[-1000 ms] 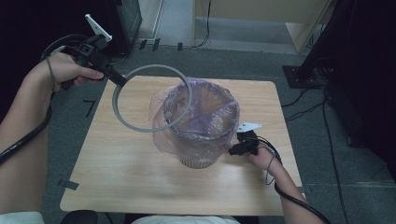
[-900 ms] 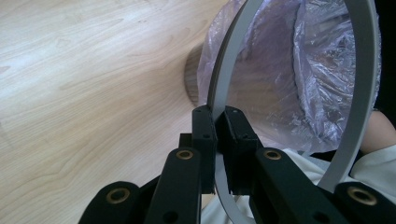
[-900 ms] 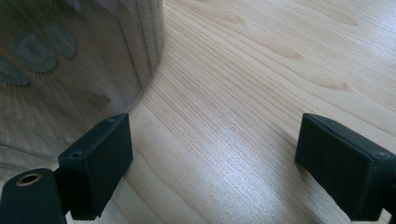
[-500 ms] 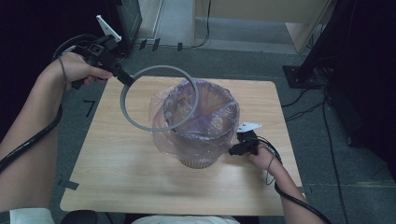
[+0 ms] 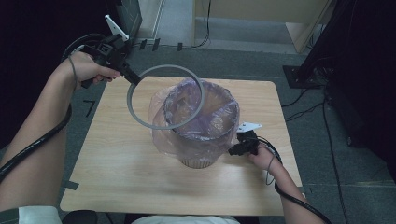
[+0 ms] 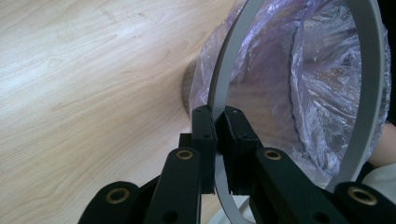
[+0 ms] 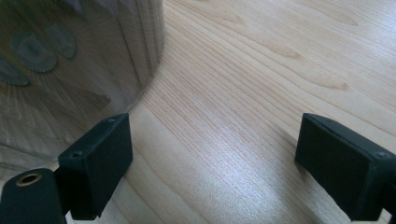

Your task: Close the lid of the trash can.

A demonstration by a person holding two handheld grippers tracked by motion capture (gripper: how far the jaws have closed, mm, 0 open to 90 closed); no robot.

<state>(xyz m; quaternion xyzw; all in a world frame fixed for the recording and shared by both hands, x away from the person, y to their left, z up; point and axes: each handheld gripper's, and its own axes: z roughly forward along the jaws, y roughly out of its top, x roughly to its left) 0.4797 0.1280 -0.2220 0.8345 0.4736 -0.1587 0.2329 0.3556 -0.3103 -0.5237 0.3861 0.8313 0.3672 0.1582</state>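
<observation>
Left tool (image 6: 216, 122) pinching grey ring (image 5: 166, 97), ring tilted above bag-lined bin (image 5: 201, 122); right tool (image 7: 215, 163) spread.

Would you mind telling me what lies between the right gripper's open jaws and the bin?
Nothing: in the right gripper view, the right gripper has bare wooden table between its jaws, with the bag-lined bin beside its left jaw.

No words, brand names or numbers could be read anywhere — not on the bin (image 5: 201, 140), its plastic liner (image 5: 161, 126), the grey ring (image 5: 140, 119) or the table (image 5: 116, 172).
</observation>
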